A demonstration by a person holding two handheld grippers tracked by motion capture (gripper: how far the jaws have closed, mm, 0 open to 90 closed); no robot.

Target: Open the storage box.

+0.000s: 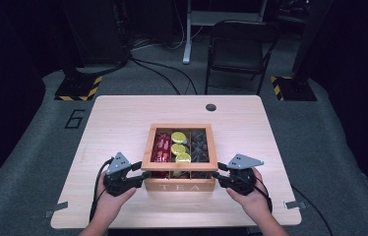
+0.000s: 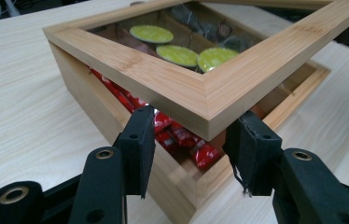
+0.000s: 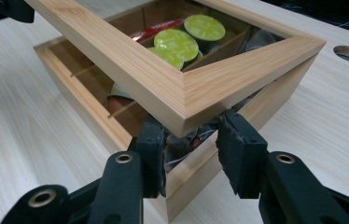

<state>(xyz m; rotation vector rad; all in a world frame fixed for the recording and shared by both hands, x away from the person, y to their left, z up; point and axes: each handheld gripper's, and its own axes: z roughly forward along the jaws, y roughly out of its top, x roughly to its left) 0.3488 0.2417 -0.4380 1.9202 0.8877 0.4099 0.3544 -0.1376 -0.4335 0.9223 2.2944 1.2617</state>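
Black jaws of the left gripper (image 2: 191, 154) are rising from the bottom of the left gripper view, standing either side of the near corner of the lid (image 2: 210, 88). That lid is a wooden frame with a clear pane, and it is sitting tilted, its near edge raised off the tea box (image 2: 84, 98) below. Both jaws are standing partly open with the corner between them; whether the pads are pressing on the wood cannot be told from that view.

Jaws of the right gripper (image 3: 191, 154) are standing likewise about the lid's other near corner, a similar gap between them, and contact there cannot be told either.

From the high view, the tea box (image 1: 179, 187) is sitting on the wooden table (image 1: 123, 113), toward the person's edge, its front wall lettered TEA. The left gripper (image 1: 140, 177) is meeting the box's left front corner and the right gripper (image 1: 219, 176) its right front corner, each held in a hand (image 1: 113, 199) coming in from the bottom.

Inside, red packets (image 2: 182, 135) are lying in the left compartment, green-topped capsules (image 1: 178, 146) in the middle one, and dark items (image 1: 200, 145), too dim to identify, in the right one.

A folding chair (image 1: 241, 49) is standing on the floor beyond the table.
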